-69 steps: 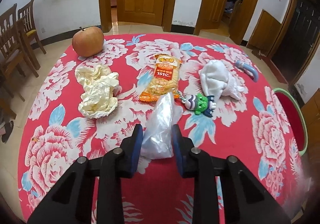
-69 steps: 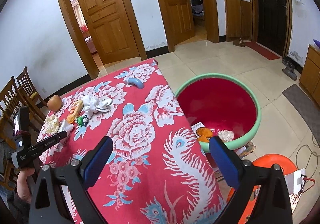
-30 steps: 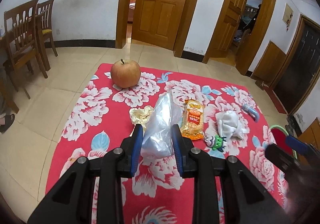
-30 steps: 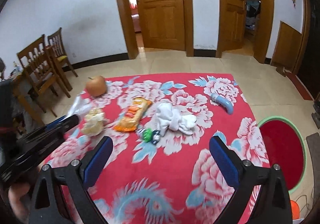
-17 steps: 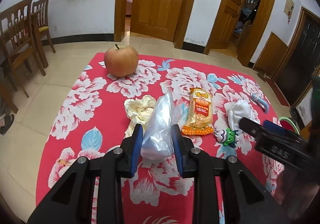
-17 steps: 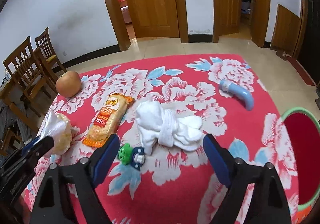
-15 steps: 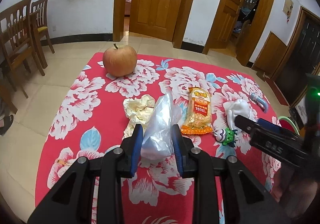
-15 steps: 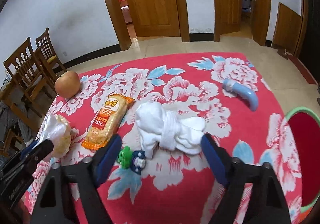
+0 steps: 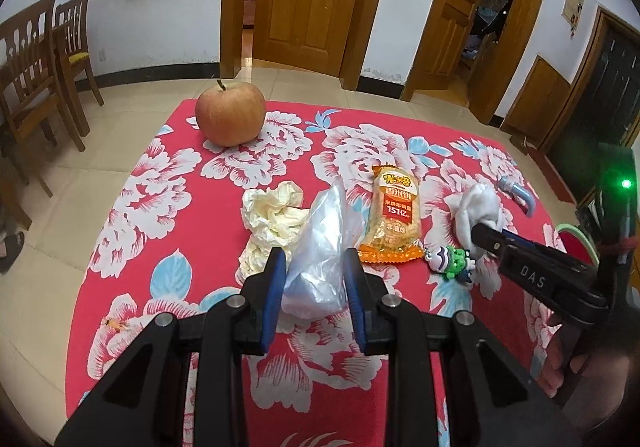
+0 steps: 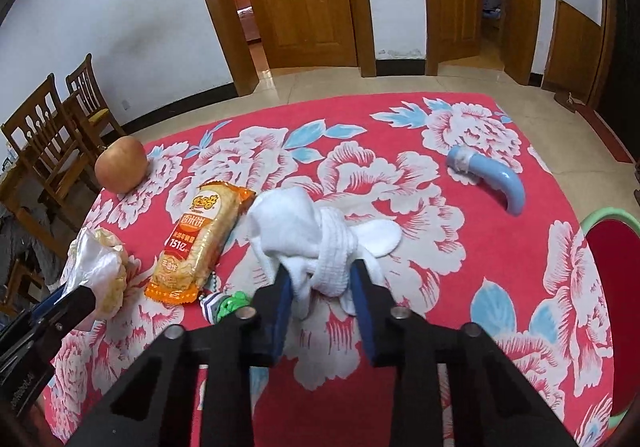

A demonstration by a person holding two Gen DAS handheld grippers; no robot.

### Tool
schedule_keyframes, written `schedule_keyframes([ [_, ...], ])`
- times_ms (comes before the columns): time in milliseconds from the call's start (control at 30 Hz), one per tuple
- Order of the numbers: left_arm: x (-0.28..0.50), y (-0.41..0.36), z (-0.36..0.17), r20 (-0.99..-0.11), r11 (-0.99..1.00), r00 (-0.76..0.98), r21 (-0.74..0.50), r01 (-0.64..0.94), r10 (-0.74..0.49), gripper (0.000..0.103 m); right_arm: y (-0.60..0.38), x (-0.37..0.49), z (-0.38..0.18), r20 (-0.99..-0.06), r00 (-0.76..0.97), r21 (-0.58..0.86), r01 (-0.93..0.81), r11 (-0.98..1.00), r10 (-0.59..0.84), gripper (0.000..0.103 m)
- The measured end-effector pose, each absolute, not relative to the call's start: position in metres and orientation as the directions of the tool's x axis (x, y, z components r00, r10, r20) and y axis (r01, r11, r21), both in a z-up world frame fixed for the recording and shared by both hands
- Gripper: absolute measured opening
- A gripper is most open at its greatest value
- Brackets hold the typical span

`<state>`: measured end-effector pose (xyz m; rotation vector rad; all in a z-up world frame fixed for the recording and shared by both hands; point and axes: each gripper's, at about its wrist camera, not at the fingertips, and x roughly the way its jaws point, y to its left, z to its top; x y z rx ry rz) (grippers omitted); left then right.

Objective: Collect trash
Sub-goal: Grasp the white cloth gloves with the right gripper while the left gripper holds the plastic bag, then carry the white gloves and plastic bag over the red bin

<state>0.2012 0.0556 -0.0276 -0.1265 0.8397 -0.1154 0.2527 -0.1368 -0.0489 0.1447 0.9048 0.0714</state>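
Note:
My left gripper is shut on a crumpled clear plastic bag, held just above the red flowered tablecloth. Behind the bag lies a wad of cream paper. An orange snack packet lies to its right. My right gripper is down on a knotted white cloth bundle. Its jaws are closing and the blue pads press the bundle's near end. A small green toy lies just left of that gripper.
An apple sits at the table's far left corner. A blue curved tube lies far right. A green-rimmed red basin stands on the floor past the right edge. Wooden chairs stand at the left.
My right gripper came down and forward over the white cloth bundle, and its wide jaws narrowed onto it. The left gripper kept the bag and sank slightly toward the table.

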Motion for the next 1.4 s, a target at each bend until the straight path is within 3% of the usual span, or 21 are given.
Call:
schedule_keyframes([
  [200,0.199,0.048,-0.029,-0.738,0.983,0.651,-0.161,0.086,-0.177,0.029,-0.143,0.240,-0.040,-0.762,0.626,0.198,-0.015,0.980,0.164,0.020],
  [700,0.172,0.026,-0.001,-0.699,0.973,0.677,-0.160,0.167,-0.231,0.029,-0.170,0.165,0.015,-0.677,0.725,0.219,0.032,0.975,0.129,0.020],
  [1400,0.143,-0.037,0.025,-0.678,0.967,0.692,-0.130,0.217,-0.247,0.029,-0.236,0.104,0.035,-0.621,0.775,0.270,0.075,0.960,0.114,0.020],
])
